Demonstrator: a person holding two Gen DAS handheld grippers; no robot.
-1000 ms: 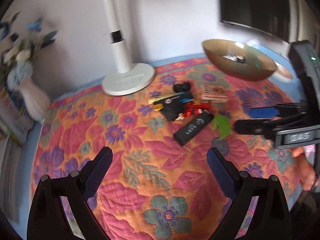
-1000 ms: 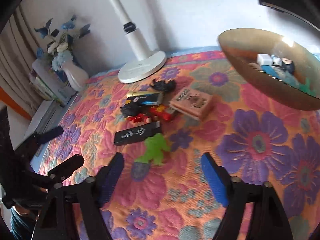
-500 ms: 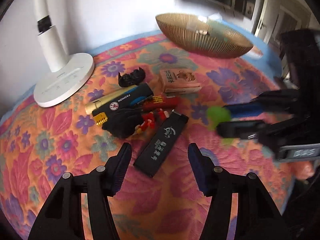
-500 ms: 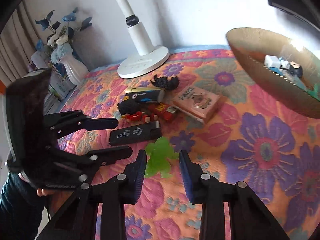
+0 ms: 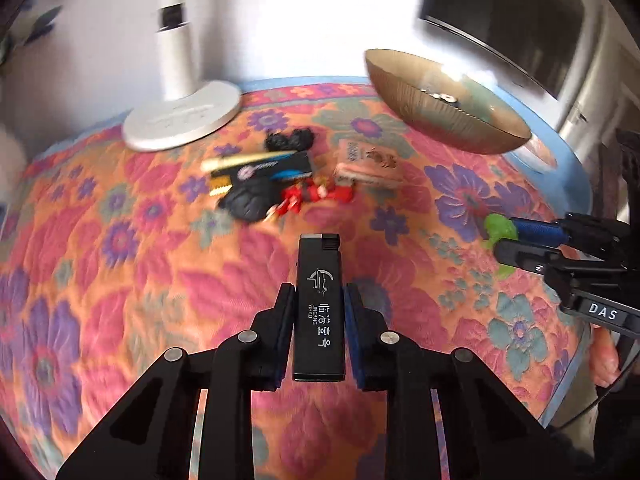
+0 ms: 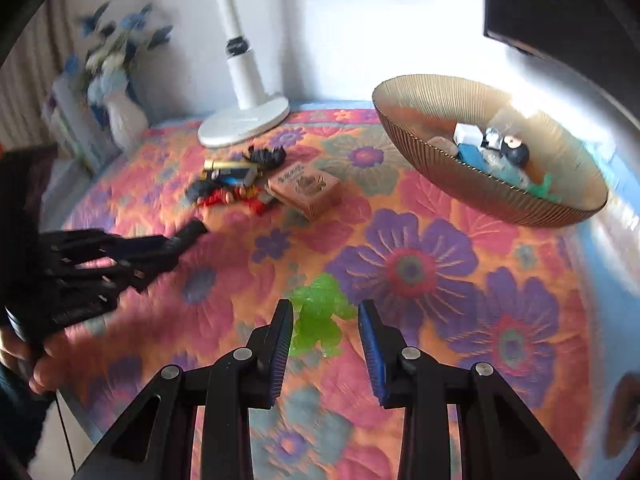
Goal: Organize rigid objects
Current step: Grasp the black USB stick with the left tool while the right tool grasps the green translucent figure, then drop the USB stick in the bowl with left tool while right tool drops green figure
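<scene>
My left gripper point(image 5: 319, 292) is shut on a black lighter point(image 5: 319, 304) with white print and holds it above the floral cloth. My right gripper point(image 6: 325, 312) is partly open around a green translucent figure point(image 6: 320, 318), which lies on the cloth between its jaws; in the left wrist view the right gripper point(image 5: 504, 236) shows at the right with the green figure point(image 5: 498, 229). A gold ribbed bowl point(image 6: 408, 136) at the back right holds several small items.
A pile of small objects point(image 5: 276, 184) lies mid-table: lighters, a black toy, red pieces. A tan card box point(image 6: 306, 188) lies beside it. A white lamp base point(image 5: 180, 120) stands at the back. A vase of flowers point(image 6: 120, 112) stands at the far left.
My left gripper closed on the black lighter and lifted it away from the pile. My right gripper moved down around the green figure.
</scene>
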